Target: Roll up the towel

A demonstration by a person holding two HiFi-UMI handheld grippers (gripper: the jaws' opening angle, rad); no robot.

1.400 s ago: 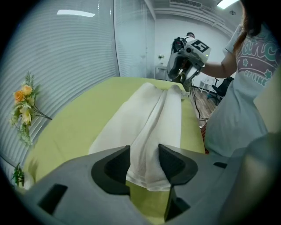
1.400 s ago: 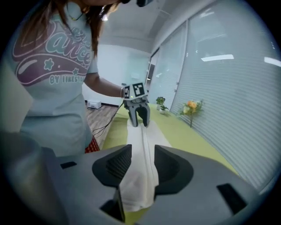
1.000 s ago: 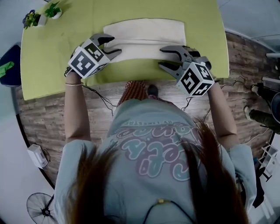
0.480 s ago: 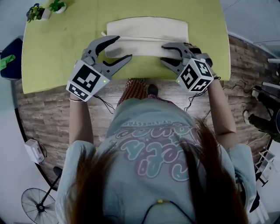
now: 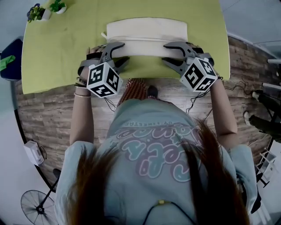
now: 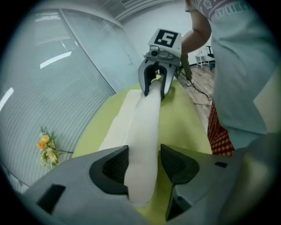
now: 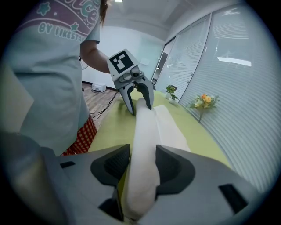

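1. The person stands at the near edge of the table point(image 5: 52, 52) with both forearms stretched forward, one gripper in each hand.
2. The left gripper point(image 5: 122, 52) tilts down at the left end of the towel point(image 5: 147, 30), its marker cube turned up toward the head camera.
3. The right gripper point(image 5: 165, 52) tilts down at the right end, angled inward, so the two grippers face each other along the roll.
4. In the left gripper view the jaws stand spread around the rolled end. One pad lies against the cloth, and green table shows in the gap beside the other. These jaws have just been closing a little, with the roll between them.
5. In the right gripper view both pads press on the roll, pinching it.
6. The rolled part of the towel lies parallel to the near table edge, and a strip of bare green separates the two.
7. The unrolled part lies flat beyond the roll, reaching toward the far edge.
8. A wide stretch of bare table lies left of the towel, and a narrower one lies right of it.
9. Small plants point(image 5: 44, 11) stand in the far left corner, well apart from the towel.
10. Wooden floor point(image 5: 44, 114) surrounds the table.
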